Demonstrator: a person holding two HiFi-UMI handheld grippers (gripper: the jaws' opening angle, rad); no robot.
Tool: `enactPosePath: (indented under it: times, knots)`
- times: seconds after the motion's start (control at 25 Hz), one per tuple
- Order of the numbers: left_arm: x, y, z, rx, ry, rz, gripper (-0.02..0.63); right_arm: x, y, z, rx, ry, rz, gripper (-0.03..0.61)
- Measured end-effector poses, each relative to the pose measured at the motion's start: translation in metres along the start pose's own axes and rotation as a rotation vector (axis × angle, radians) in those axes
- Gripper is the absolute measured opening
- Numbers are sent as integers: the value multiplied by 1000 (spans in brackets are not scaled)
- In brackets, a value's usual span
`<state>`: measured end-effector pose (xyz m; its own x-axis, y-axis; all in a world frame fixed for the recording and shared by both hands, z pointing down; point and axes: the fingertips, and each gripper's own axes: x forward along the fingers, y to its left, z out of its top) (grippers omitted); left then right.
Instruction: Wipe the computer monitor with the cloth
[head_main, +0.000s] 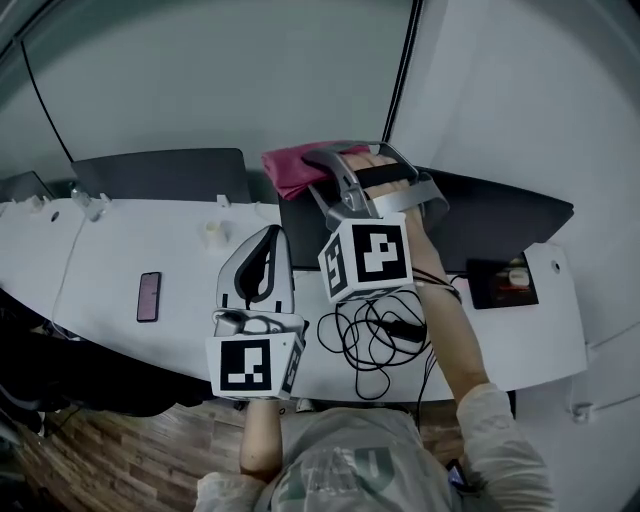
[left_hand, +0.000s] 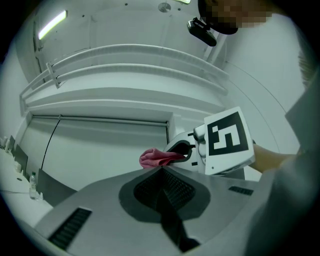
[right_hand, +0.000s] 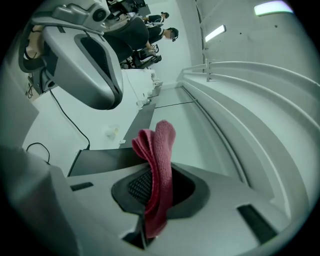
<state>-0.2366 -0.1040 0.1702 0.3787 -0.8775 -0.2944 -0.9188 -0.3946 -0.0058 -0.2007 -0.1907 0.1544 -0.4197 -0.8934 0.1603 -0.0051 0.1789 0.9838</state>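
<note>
**Cloth up at the monitor, clamped in the right gripper**

The right gripper (right_hand: 156, 172) has its jaws closed tight on the pink cloth (right_hand: 161, 142), which is folded double and pokes up out of the pads. From the head view, that cloth (head_main: 290, 172) sits at the back edge of the worktop (head_main: 120, 262), right at the left end of the dark monitor (head_main: 500, 215). Whether it's pressing the screen, I can't tell.

The left gripper (left_hand: 162, 171) hangs lower, over the middle of the worktop. Its jaws are closed together with nothing between them, and it points up towards its partner.

Down on the worktop, a phone (head_main: 148, 296) lies flat near the front-left edge. A tangle of black cable (head_main: 372, 338) sprawls at the front edge under the right forearm.
</note>
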Motion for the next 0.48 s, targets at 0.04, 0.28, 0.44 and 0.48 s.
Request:
enactPosePath:
  times: [0.04, 0.28, 0.44, 0.48]
  knots:
    - [2, -5, 0, 1, 3, -2, 14, -1, 0, -5, 1, -1, 1, 54]
    - [15, -38, 1, -6, 3, -3, 14, -20, 2, -39, -13, 4, 16, 54]
    - [28, -73, -2, -3, 9, -18, 14, -37, 1, -67, 2, -5, 20, 54]
    - [31, -82, -3, -2, 12, -23, 14, -41, 1, -75, 5, -9, 21, 54]
